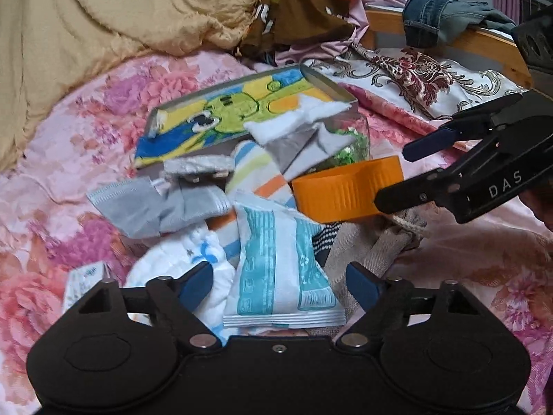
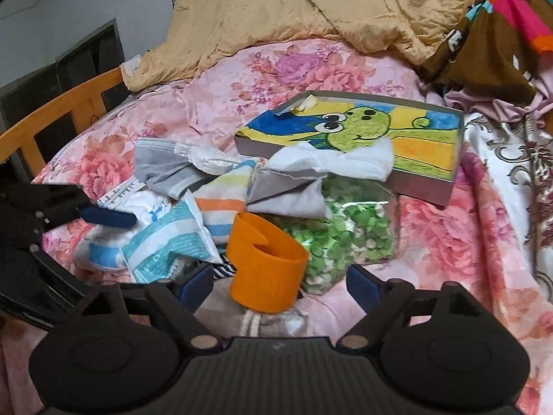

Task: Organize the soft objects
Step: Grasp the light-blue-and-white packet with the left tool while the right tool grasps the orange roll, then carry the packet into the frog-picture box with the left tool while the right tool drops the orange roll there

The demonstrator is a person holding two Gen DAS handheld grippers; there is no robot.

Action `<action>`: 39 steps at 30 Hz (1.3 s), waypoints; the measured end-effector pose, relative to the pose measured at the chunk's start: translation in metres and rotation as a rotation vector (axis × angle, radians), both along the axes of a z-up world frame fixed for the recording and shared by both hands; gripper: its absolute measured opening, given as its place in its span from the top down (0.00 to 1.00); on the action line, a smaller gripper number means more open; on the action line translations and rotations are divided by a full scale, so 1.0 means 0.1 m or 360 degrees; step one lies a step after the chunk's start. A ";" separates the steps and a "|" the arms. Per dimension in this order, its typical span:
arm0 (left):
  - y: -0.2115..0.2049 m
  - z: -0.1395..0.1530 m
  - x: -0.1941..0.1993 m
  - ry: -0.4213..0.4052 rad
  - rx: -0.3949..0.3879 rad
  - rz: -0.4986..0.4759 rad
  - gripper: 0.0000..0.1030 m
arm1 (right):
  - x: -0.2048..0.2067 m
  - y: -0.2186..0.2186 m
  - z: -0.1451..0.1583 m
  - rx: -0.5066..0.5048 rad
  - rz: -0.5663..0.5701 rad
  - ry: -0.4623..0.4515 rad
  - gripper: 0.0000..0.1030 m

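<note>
A heap of soft things lies on the pink floral bedspread (image 1: 52, 159): grey face masks (image 1: 155, 207), a striped cloth (image 1: 255, 169), a teal-and-white packet (image 1: 280, 266), an orange ribbed band (image 2: 266, 266), a clear bag of green bits (image 2: 349, 228) and a beige drawstring pouch (image 1: 373, 245). A shallow box with a frog towel (image 2: 363, 131) sits behind the heap. My left gripper (image 1: 280, 278) is open, its fingers apart on either side of the packet. My right gripper (image 2: 279, 283) is open astride the orange band without touching it.
A tan quilt (image 1: 103, 34) is bunched at the back. Colourful clothes (image 1: 311, 10) and jeans (image 1: 435, 14) are piled by the wooden bed rail (image 2: 58, 117). A white cloth with a maroon pattern (image 1: 414, 72) covers the bed's right side.
</note>
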State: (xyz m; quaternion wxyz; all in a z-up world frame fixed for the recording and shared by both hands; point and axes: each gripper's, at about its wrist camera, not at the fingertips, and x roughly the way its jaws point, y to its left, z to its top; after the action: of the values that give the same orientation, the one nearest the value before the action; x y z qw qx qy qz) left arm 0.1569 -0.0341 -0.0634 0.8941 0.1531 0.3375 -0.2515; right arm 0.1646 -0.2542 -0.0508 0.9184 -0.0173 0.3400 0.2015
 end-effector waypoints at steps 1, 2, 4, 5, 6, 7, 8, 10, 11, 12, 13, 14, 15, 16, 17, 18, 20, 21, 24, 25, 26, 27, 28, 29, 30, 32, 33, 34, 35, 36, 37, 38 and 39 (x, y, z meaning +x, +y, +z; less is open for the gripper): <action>0.01 -0.02 0.02 0.0022 -0.0020 -0.0001 0.23 | 0.02 0.02 0.00 0.0003 0.0002 0.0009 0.20; 0.03 -0.03 0.04 0.0039 -0.0039 -0.0001 0.25 | 0.04 0.03 0.00 0.0005 0.0002 0.0014 0.21; 0.05 -0.05 0.05 0.0055 -0.0068 -0.0001 0.30 | 0.07 0.05 -0.02 0.0005 -0.0004 0.0028 0.26; 0.06 -0.06 0.06 0.0066 -0.0082 -0.0003 0.33 | 0.08 0.06 -0.03 0.0006 -0.0004 0.0038 0.27; 0.06 -0.06 0.07 0.0075 -0.0096 0.0000 0.35 | 0.09 0.07 -0.04 0.0003 -0.0005 0.0047 0.30; 0.08 -0.07 0.09 0.0087 -0.0116 0.0005 0.35 | 0.10 0.08 -0.05 -0.0002 -0.0007 0.0050 0.33; 0.10 -0.07 0.10 0.0102 -0.0144 0.0011 0.35 | 0.10 0.09 -0.06 -0.0004 -0.0007 0.0054 0.35; 0.12 -0.06 0.11 0.0123 -0.0190 0.0021 0.36 | 0.11 0.10 -0.07 -0.0008 -0.0006 0.0063 0.46; 0.14 -0.06 0.12 0.0131 -0.0213 0.0023 0.36 | 0.11 0.11 -0.08 -0.0010 -0.0001 0.0069 0.47; 0.14 -0.05 0.12 0.0140 -0.0234 0.0021 0.36 | 0.10 0.12 -0.08 -0.0013 0.0002 0.0067 0.49; 0.15 -0.05 0.12 0.0146 -0.0243 0.0022 0.36 | 0.09 0.13 -0.08 -0.0017 0.0005 0.0061 0.50; 0.15 -0.05 0.12 0.0151 -0.0247 0.0020 0.42 | 0.09 0.13 -0.08 -0.0026 0.0006 0.0055 0.51; 0.14 -0.05 0.12 0.0158 -0.0238 0.0017 0.42 | 0.08 0.14 -0.08 -0.0035 0.0007 0.0048 0.54; 0.13 -0.06 0.11 0.0156 -0.0228 0.0015 0.43 | 0.07 0.15 -0.08 -0.0042 0.0008 0.0039 0.57; 0.12 -0.07 0.11 0.0149 -0.0215 0.0012 0.43 | 0.07 0.15 -0.07 -0.0048 0.0008 0.0031 0.58; 0.11 -0.08 0.11 0.0144 -0.0202 0.0011 0.44 | 0.06 0.16 -0.07 -0.0055 0.0010 0.0023 0.61; 0.11 -0.09 0.11 0.0151 -0.0208 0.0016 0.46 | 0.03 0.17 -0.06 -0.0070 0.0014 -0.0001 0.64; 0.12 -0.09 0.11 0.0155 -0.0220 0.0025 0.48 | 0.02 0.18 -0.05 -0.0081 0.0015 -0.0023 0.66; 0.16 -0.06 0.12 0.0157 -0.0270 0.0062 0.50 | -0.03 0.22 -0.01 -0.0119 0.0022 -0.0093 0.70; 0.17 -0.06 0.13 0.0154 -0.0289 0.0073 0.50 | -0.04 0.22 0.01 -0.0131 0.0025 -0.0116 0.72; 0.19 -0.05 0.13 0.0153 -0.0313 0.0085 0.51 | -0.05 0.23 0.02 -0.0150 0.0027 -0.0140 0.73; 0.21 -0.05 0.13 0.0148 -0.0334 0.0097 0.51 | -0.06 0.24 0.03 -0.0171 0.0027 -0.0158 0.73; 0.22 -0.04 0.13 0.0137 -0.0361 0.0111 0.51 | -0.07 0.25 0.05 -0.0192 0.0026 -0.0176 0.74; 0.25 -0.02 0.12 0.0118 -0.0400 0.0118 0.51 | -0.09 0.25 0.06 -0.0203 0.0025 -0.0194 0.74; 0.26 0.00 0.11 0.0105 -0.0439 0.0118 0.51 | -0.11 0.25 0.08 -0.0214 0.0031 -0.0211 0.75; 0.28 0.04 0.08 0.0083 -0.0500 0.0110 0.51 | -0.15 0.26 0.11 -0.0252 0.0047 -0.0255 0.75; 0.29 0.06 0.07 0.0073 -0.0533 0.0094 0.51 | -0.17 0.27 0.13 -0.0281 0.0055 -0.0282 0.75; 0.29 0.08 0.06 0.0069 -0.0560 0.0076 0.51 | -0.18 0.27 0.15 -0.0302 0.0060 -0.0304 0.75; 0.28 0.09 0.05 0.0072 -0.0579 0.0060 0.51 | -0.19 0.26 0.17 -0.0321 0.0063 -0.0330 0.76; 0.26 0.10 0.04 0.0075 -0.0590 0.0046 0.51 | -0.20 0.26 0.19 -0.0334 0.0062 -0.0353 0.76; 0.26 0.10 0.03 0.0069 -0.0598 0.0038 0.51 | -0.20 0.25 0.22 -0.0344 0.0057 -0.0381 0.76; 0.25 0.11 0.03 0.0056 -0.0603 0.0036 0.51 | -0.20 0.24 0.24 -0.0346 0.0049 -0.0401 0.76; 0.26 0.12 0.03 0.0042 -0.0614 0.0046 0.51 | -0.18 0.22 0.27 -0.0341 0.0038 -0.0419 0.76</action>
State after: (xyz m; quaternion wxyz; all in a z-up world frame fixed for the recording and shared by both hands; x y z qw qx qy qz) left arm 0.1595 -0.0085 -0.0512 0.9059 -0.0293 0.2968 -0.3006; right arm 0.1462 -0.2327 -0.0235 0.9455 -0.1454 0.2359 0.1709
